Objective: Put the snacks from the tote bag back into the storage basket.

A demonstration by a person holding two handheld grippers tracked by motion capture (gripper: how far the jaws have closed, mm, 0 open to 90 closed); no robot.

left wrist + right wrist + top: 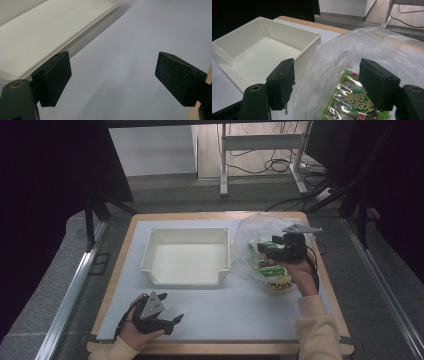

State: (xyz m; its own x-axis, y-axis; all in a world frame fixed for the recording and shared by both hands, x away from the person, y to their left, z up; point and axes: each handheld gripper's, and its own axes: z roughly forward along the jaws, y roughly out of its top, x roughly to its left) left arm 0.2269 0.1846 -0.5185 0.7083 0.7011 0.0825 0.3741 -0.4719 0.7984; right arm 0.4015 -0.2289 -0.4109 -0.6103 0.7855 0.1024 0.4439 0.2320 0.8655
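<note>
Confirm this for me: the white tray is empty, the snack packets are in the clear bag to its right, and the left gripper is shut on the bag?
Not quite. The left gripper is open over bare table cover, near the white tray, as the left gripper view shows. The right gripper is at the clear bag. The tray is empty, and the snack packets are in the bag.

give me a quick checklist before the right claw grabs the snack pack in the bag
1. Right claw open: ok, jaws stand apart with nothing pressed between the pads.
2. Snack pack between the jaws: ok, the green pack lies ahead and low.
3. Bag out of the way: not ok, clear film bulges between the jaws and over the pack.
4. Bin ready: ok, its floor is bare.
5. Left claw clear: ok, open over the sheet near the table's front edge.
6. How many packs are in the bag: cannot tell.
</note>
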